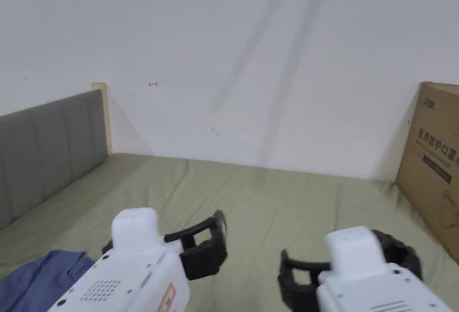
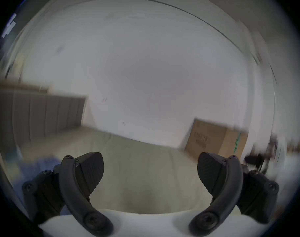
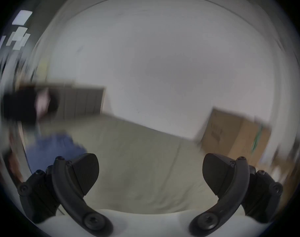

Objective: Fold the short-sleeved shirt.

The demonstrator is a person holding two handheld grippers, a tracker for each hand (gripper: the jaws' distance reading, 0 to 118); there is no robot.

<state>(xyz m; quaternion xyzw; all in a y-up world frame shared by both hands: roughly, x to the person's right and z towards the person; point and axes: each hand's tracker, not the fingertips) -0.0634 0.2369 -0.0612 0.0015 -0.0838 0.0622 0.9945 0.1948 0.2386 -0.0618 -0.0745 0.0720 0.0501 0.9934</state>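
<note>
Both the left hand-held gripper [image 2: 150, 172] and right hand-held gripper [image 3: 151, 174] are hovering with jaws spread, empty. Blue shirt [image 1: 38, 277] is lying bunched on the bed [image 1: 269, 201], left of the left hand-held gripper. Risk: pinching bedsheet along with fabric.

On the bed [image 1: 251, 201], shirt [image 1: 36, 281] far left, apparently bunched; box [image 1: 432, 165] right.
</note>
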